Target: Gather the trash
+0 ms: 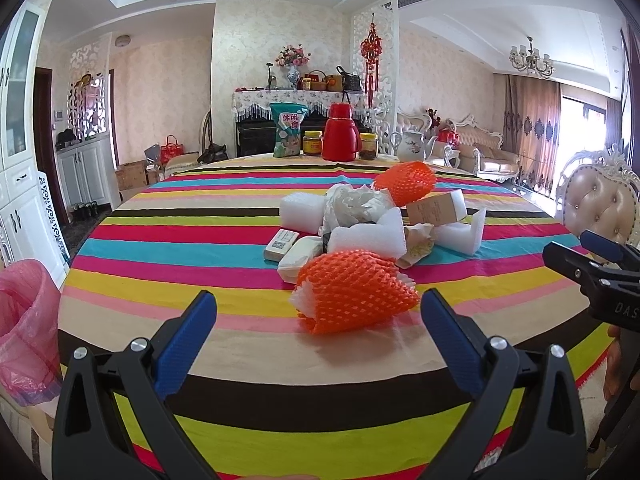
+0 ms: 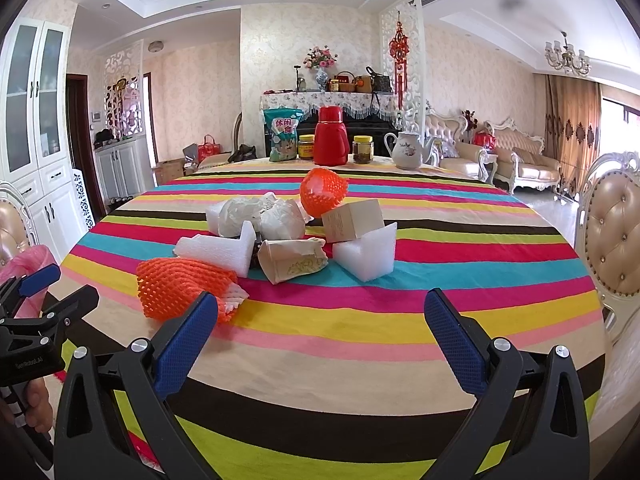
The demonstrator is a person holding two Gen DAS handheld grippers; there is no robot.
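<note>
Round tabletop point(image 1: 200, 240) under a cloth of bright stripes, set in a wallpapered dining room with white cabinets at 9 o'clock, a draped piano at 12 o'clock, cream sofas and curtains at 2 o'clock, a padded chair point(image 2: 612, 240) at 3 o'clock.

Along the far rim at 12 o'clock: a green snack bag point(image 1: 288, 130), a yellow-lidded jar point(image 1: 312, 142), a red thermos point(image 1: 340, 132), a second jar point(image 1: 368, 145), a white teapot point(image 2: 408, 150).

Trash pile point(image 1: 360, 228) at tabletop centre: white foam pieces, crumpled paper, small cardboard boxes, a squashed paper cup point(image 2: 292, 260), 2 orange foam nets. Nearer orange net point(image 1: 354, 292) lying just beyond the left tongs point(image 1: 318, 312), between their spread tips but untouched. Farther orange net point(image 2: 323, 192) at the pile's back.

Pink bin bag point(image 1: 24, 320) at 9 o'clock off the tabletop edge, contents not visible.

Right tongs point(image 2: 320, 312) spread wide too, gripping nothing, hovering over bare cloth with a white foam corner point(image 2: 366, 252) ahead.
</note>
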